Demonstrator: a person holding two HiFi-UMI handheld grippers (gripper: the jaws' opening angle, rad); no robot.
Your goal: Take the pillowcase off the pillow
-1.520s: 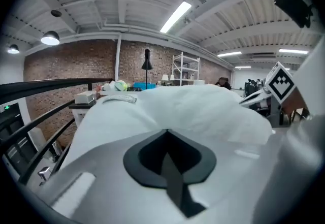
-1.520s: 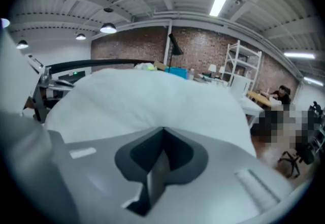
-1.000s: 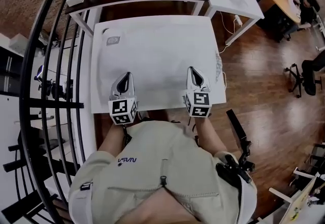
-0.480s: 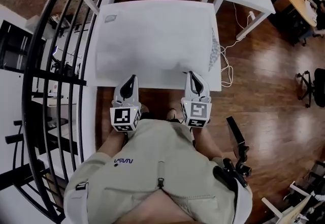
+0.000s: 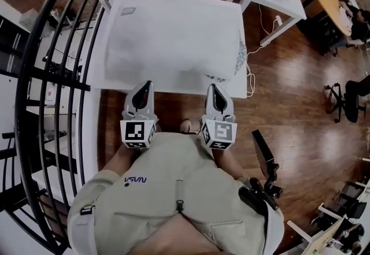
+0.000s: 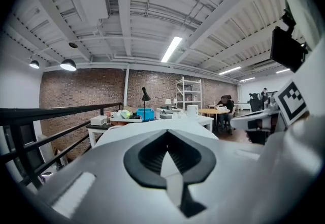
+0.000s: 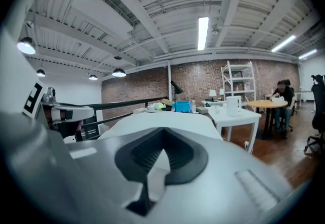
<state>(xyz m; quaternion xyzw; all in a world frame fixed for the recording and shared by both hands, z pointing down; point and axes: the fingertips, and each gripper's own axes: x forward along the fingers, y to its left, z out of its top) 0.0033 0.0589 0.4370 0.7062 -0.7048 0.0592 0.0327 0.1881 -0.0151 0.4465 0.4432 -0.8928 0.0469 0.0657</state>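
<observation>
Down at the pillow's [image 5: 173, 34] near edge, my left gripper [image 5: 145, 84] and right gripper [image 5: 211, 86] are both clamped tight. Each pinches white pillowcase [image 6: 169, 172] cloth — side by side, well apart.

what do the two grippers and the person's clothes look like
The left claw and right claw are light grey tapered shells with black ribbed inner pads, narrowing to a tip. Behind each sits a white cube with black square markers. The person wears a beige top with small dark lettering.

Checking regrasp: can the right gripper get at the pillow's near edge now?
Probably yes: the right gripper, shut, points at the pillow just ahead on the table, with nothing between them.
</observation>
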